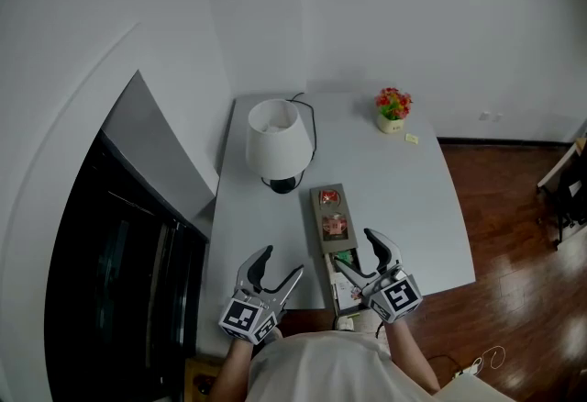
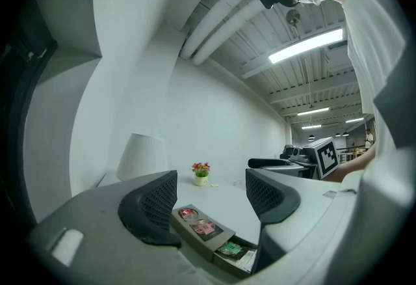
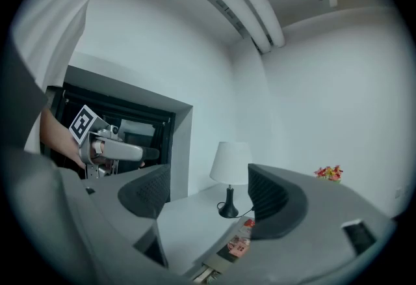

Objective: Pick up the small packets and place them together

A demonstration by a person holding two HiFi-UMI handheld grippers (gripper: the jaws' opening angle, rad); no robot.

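Red packets (image 1: pixel 331 212) just beyond right tongs (image 1: pixel 359 253)

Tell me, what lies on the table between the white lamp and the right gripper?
A long grey tray holding small packets lies between the lamp and the right gripper; the head view shows it best.

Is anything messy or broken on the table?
Nothing looks spilled or broken. The lamp and flower pot stand upright. The only odd bit: the packet box has its near section shifted sideways, by the table edge.
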